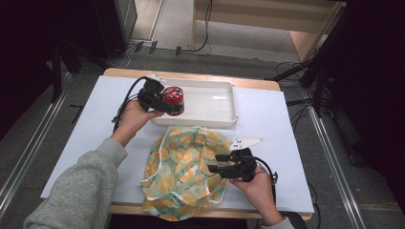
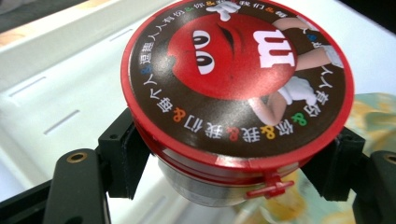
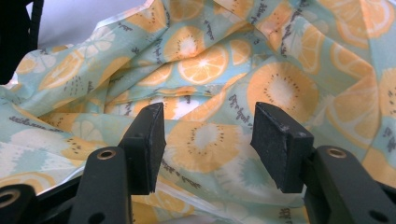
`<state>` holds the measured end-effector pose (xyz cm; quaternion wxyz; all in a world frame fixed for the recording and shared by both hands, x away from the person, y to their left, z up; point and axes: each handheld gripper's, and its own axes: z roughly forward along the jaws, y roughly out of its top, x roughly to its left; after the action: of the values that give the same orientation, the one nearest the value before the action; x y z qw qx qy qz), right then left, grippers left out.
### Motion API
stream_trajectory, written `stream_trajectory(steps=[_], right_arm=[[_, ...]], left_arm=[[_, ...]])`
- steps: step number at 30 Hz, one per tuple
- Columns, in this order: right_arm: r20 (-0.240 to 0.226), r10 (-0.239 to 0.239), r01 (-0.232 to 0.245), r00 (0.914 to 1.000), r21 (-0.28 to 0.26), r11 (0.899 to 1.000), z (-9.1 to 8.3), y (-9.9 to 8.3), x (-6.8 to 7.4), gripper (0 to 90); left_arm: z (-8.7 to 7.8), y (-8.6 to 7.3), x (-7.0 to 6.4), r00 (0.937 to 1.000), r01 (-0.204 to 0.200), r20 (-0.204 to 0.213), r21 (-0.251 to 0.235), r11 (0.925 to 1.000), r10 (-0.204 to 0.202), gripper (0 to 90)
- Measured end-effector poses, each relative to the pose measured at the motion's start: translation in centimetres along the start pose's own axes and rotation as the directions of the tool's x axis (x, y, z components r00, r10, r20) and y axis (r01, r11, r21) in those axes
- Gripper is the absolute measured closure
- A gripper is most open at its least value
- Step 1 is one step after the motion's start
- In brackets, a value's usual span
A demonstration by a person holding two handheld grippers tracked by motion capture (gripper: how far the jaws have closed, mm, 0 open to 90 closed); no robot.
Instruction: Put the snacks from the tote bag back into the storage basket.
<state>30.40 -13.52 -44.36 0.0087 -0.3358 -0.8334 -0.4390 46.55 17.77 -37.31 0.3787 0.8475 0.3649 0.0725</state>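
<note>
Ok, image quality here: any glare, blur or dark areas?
High view: surroundings dark, soft glare on the white tray. Left gripper view: candy tub lid sharp with mild sheen, background soft. Right gripper view: fruit-print cloth evenly lit, near jaws slightly blurred.

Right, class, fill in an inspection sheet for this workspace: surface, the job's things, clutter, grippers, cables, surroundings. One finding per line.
Surface: white sheet covering a wooden table.
Job's things: red-lidded candy jar held over the left end of the white tray; fruit-print cloth bag crumpled at the near edge.
Clutter: nothing seen.
Grippers: left gripper shut on the jar just below its lid; right gripper open, over the bag.
Cables: one trails from each gripper; more lie on the floor beyond the table.
Surroundings: grey floor, wooden furniture behind, dark sides.
</note>
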Motion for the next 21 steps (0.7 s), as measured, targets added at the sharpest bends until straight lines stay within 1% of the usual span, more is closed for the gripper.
stream_trajectory(steps=[1, 4, 5, 7, 8, 9, 11, 12, 13, 17, 19, 20, 21], right_arm=[[-0.001, -0.002, 0.002, 1.0, -0.001, 1.0, 0.0, 0.0, 0.1, 46.1], [-0.002, -0.006, 0.006, 1.0, 0.005, 1.0, 0.0, 0.0, 0.2, 46.2], [0.0, -0.006, 0.006, 1.0, 0.004, 1.0, 0.0, 0.0, 0.2, 46.2], [0.0, -0.008, 0.008, 1.0, 0.001, 1.0, 0.0, 0.0, 0.2, 46.2], [0.0, -0.008, 0.008, 1.0, 0.001, 1.0, 0.0, 0.0, 0.1, 46.2], [0.0, -0.009, 0.009, 1.0, 0.001, 1.0, 0.0, 0.0, 0.1, 46.2], [0.002, -0.007, 0.007, 1.0, 0.001, 1.0, -0.1, 0.0, 0.1, 46.2], [0.002, -0.006, 0.006, 1.0, 0.0, 1.0, -0.1, 0.0, 0.1, 46.2], [0.002, -0.009, 0.009, 1.0, -0.004, 1.0, -0.1, -0.1, 0.1, 46.2], [0.005, -0.003, 0.003, 1.0, -0.002, 1.0, -0.2, -0.1, 0.0, 46.2], [0.005, -0.001, 0.001, 1.0, -0.002, 1.0, -0.2, -0.1, 0.0, 46.2], [0.005, -0.001, 0.001, 1.0, -0.001, 1.0, -0.2, -0.1, 0.1, 46.2], [0.004, 0.0, 0.0, 1.0, -0.002, 1.0, -0.2, -0.2, 0.1, 46.2]], left_arm=[[0.2, 0.1, 0.1, 1.0, -0.009, -0.002, 0.004, 1.0, 0.009, 26.1], [0.8, 0.3, 0.5, 0.9998, 0.011, -0.019, 0.006, 0.9999, -0.011, 26.1], [0.9, 0.3, 0.6, 0.9997, 0.008, -0.023, 0.005, 1.0, -0.007, 26.1], [1.5, 0.5, 0.9, 0.9991, -0.005, -0.043, 0.008, 1.0, 0.005, 26.1], [1.8, 0.6, 1.1, 0.9984, -0.004, -0.056, 0.005, 1.0, 0.005, 26.1], [2.1, 0.7, 1.3, 0.9985, 0.012, -0.054, 0.01, 0.9999, -0.011, 26.1], [2.5, 0.7, 1.6, 0.9985, 0.013, -0.054, 0.019, 0.9997, -0.012, 26.1], [2.9, 0.7, 1.6, 0.9976, 0.014, -0.069, 0.022, 0.9997, -0.012, 26.1], [3.3, 0.7, 1.7, 0.9972, 0.016, -0.073, 0.029, 0.9994, -0.014, 26.1], [4.2, 0.4, 2.2, 0.9968, 0.032, -0.075, 0.045, 0.9985, -0.028, 26.1], [4.7, 0.2, 2.5, 0.996, 0.041, -0.081, 0.041, 0.9983, -0.037, 26.0], [4.9, 0.1, 2.8, 0.9954, 0.06, -0.076, 0.036, 0.9975, -0.058, 26.1], [4.9, 0.1, 2.9, 0.9959, 0.062, -0.069, 0.037, 0.9974, -0.059, 26.1]])
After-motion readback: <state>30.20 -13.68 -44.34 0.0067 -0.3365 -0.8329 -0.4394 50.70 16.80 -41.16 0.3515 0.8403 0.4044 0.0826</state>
